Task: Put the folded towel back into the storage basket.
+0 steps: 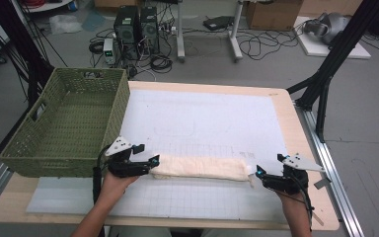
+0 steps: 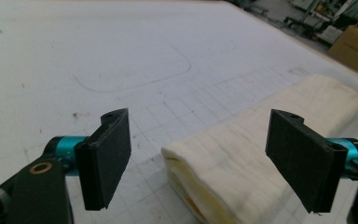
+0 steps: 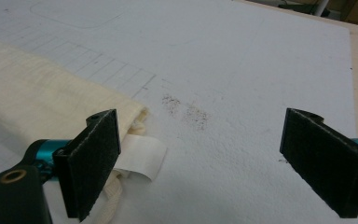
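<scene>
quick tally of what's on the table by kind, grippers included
folded cream towel: 1
green woven basket: 1
white grid mat: 1
hand-held gripper: 2, the left and the right, both open, one at each end of the towel
total: 5

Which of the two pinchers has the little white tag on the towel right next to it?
The right gripper: the white tag hangs from the folded towel by its jaw. The left gripper faces the plain folded end.
</scene>
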`<state>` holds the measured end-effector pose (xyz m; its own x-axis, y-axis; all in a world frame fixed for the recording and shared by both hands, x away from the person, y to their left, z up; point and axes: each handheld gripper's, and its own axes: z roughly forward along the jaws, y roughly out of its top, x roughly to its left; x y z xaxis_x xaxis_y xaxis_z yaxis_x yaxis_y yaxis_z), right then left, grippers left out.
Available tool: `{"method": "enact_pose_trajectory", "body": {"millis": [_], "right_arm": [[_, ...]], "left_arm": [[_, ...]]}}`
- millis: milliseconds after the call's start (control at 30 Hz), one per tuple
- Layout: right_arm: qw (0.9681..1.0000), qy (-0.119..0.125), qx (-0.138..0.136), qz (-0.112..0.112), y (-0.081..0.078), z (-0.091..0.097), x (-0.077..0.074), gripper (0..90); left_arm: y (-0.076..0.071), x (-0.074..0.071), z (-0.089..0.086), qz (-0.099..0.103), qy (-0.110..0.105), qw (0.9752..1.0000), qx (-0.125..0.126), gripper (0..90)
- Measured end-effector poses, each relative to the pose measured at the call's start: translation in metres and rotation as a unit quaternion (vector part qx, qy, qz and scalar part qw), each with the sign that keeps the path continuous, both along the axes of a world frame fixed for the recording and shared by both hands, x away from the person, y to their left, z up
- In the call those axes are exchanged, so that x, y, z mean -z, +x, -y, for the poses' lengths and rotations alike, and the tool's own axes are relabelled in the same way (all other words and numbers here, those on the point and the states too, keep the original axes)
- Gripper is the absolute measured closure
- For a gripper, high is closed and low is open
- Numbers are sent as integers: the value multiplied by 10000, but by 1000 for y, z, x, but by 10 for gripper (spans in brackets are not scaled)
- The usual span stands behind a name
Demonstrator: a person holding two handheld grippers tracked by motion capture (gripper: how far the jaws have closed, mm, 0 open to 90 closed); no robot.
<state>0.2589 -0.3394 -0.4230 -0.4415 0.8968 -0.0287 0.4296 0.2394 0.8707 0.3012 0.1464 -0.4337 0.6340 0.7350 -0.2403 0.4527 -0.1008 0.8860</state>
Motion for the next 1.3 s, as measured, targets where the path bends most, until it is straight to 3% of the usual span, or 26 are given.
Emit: {"method": "enact_pose_trajectory", "body": {"millis": [67, 167, 467, 700, 800, 933, 1100, 1167, 1300], "right_arm": [[10000, -18, -33, -26, 1, -2, 1, 115], [9999, -34, -107, -42, 3, -6, 2, 114], [9992, -134, -347, -177, 5, -21, 5, 114], [9982, -227, -464, -307, 8, -29, 9, 115], [9980, -227, -459, -380, 9, -32, 11, 118], [9966, -328, -548, -511, 10, -36, 14, 175], [9942, -473, -697, -674, 12, -45, 17, 340], [9926, -592, -738, -756, 14, -48, 19, 374], [9909, -506, -829, -927, 15, -50, 22, 453]], "left_arm": [[1, 2, 1, -81, 71, 9999, 24, 250], [1, 5, 1, -178, 126, 9997, 133, 367], [0, 12, 8, -422, 568, 9975, 19, 364], [1, 18, 14, -613, 899, 9941, 4, 365], [0, 18, 16, -581, 979, 9935, -7, 368], [-2, 17, 18, -540, 1156, 9918, 16, 372], [-4, 16, 19, -479, 1352, 9896, 120, 390], [-4, 16, 18, -459, 1377, 9892, 204, 399], [-4, 17, 17, -472, 1296, 9900, 291, 411]]}}
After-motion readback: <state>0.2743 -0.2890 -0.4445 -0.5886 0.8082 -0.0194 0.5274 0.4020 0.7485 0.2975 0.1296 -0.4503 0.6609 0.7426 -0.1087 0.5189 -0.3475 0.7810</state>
